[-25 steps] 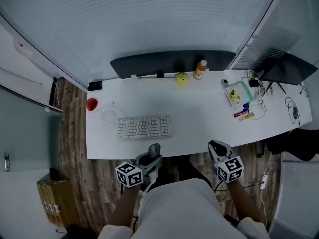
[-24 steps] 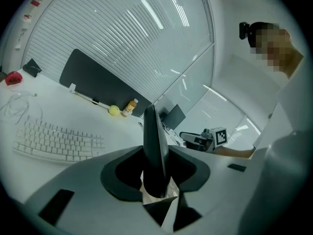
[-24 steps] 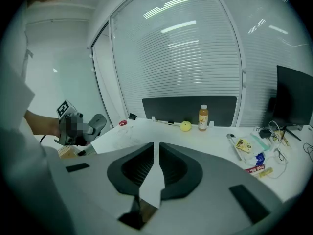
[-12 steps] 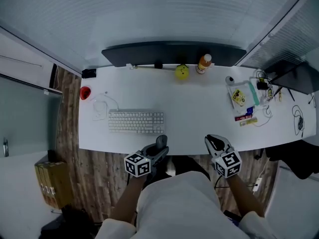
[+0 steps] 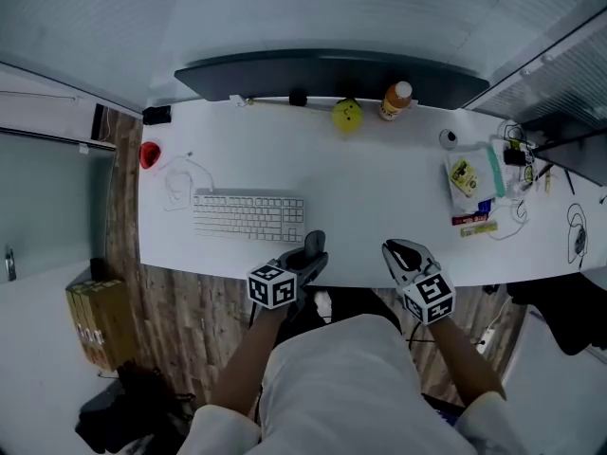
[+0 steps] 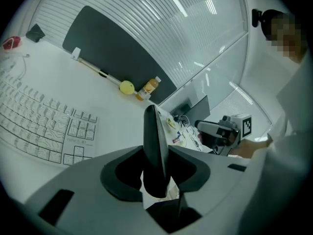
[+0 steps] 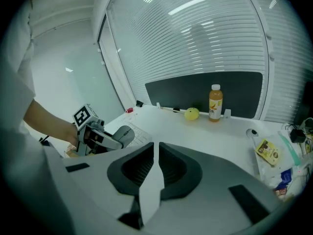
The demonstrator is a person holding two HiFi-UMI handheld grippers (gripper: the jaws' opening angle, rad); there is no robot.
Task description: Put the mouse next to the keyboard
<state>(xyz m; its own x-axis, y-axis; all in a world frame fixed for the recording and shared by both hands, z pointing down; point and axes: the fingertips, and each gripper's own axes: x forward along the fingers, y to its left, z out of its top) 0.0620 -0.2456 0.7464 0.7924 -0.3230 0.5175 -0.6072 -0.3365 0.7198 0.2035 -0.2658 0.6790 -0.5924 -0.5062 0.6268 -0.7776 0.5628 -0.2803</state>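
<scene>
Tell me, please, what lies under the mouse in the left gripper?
The mouse, clamped in the left gripper, hangs over the white desk's front edge, beside the keyboard; the mouse itself covers any contact.

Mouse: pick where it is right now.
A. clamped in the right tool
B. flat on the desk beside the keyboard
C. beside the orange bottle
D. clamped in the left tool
D: the left gripper view shows the dark mouse gripped edge-on between the jaws of the left tool.

white desk (image 5: 379, 207) with keyboard (image 5: 248, 216), bottle (image 5: 397, 100), ball (image 5: 346, 114)
</scene>
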